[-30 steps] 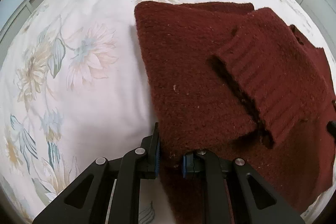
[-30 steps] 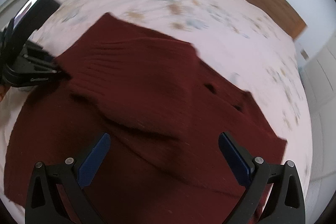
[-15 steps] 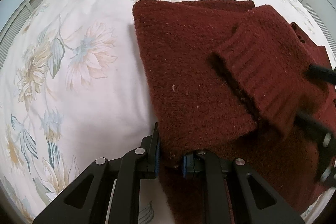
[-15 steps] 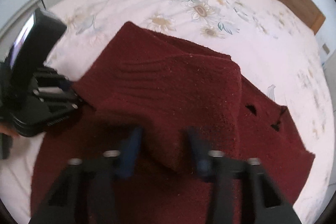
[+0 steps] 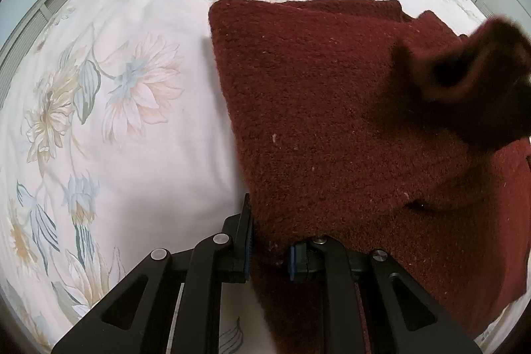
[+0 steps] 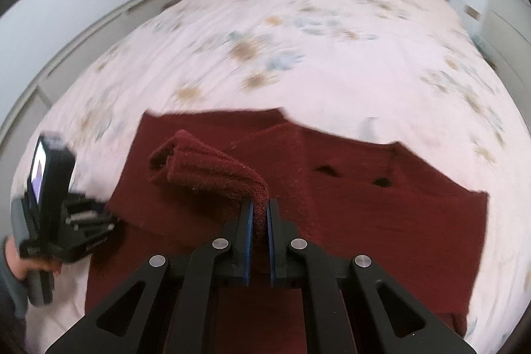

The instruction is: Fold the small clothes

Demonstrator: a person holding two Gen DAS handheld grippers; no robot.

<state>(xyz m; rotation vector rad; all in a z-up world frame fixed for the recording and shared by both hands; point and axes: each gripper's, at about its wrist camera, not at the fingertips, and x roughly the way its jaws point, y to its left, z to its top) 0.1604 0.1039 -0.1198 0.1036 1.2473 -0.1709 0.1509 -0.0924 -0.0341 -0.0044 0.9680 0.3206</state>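
left gripper (image 5: 268,249) is pinching the dark red knitted sweater's (image 5: 315,108) edge, anchoring it | right gripper (image 6: 260,214), just closed, is lifting the ribbed sleeve cuff (image 6: 212,170), probably for folding inward

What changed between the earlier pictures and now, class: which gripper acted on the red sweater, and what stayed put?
The right gripper, wide open above the sweater a second ago, has just closed on the sleeve cuff and lifted it off the body. The left gripper stayed clamped on the sweater's near edge, and the body stayed spread on the floral bedsheet.
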